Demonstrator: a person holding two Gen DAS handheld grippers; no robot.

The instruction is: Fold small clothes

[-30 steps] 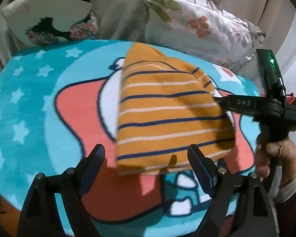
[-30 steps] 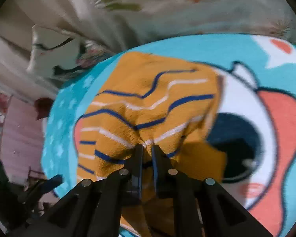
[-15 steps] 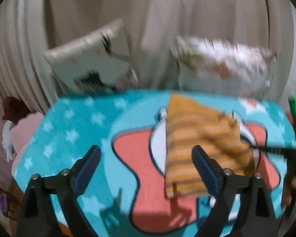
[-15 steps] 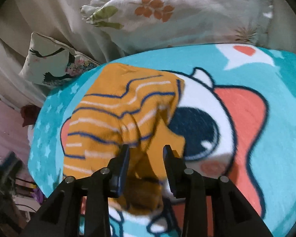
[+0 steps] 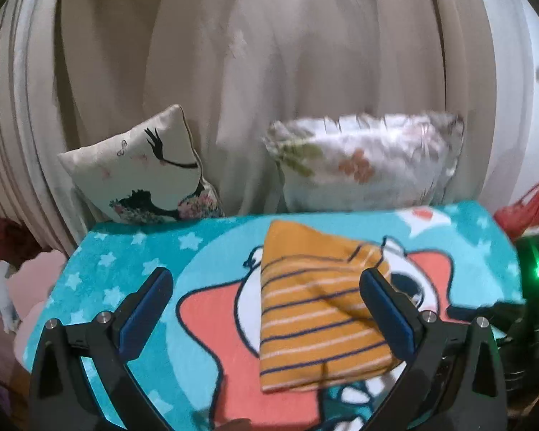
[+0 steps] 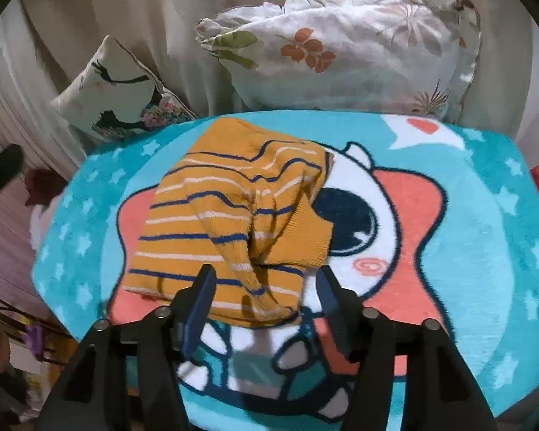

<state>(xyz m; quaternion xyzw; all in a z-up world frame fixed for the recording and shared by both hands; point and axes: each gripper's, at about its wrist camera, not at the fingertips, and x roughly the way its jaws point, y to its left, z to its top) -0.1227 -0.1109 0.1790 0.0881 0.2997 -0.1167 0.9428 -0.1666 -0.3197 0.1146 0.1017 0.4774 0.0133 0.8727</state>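
A small orange garment with blue and white stripes [image 5: 316, 309] lies folded on the teal cartoon blanket [image 5: 133, 258]. In the right wrist view the garment [image 6: 230, 222] has a rumpled top layer folded over its right side. My left gripper [image 5: 266, 287] is open and empty, held back above the blanket's near edge. My right gripper [image 6: 266, 287] is open and empty, just in front of the garment's near edge. The right gripper's body shows at the right edge of the left wrist view [image 5: 528, 309].
Two cushions lean against a beige curtain behind the blanket: a bird-print one [image 6: 122, 97] at the left and a floral one [image 6: 345, 54] at the right. Red items [image 5: 528, 208] sit past the blanket's right edge. Clutter lies beyond its left edge.
My right gripper has opened, let go of the garment and pulled back. My left gripper has drawn back and risen, so the garment looks smaller and farther.
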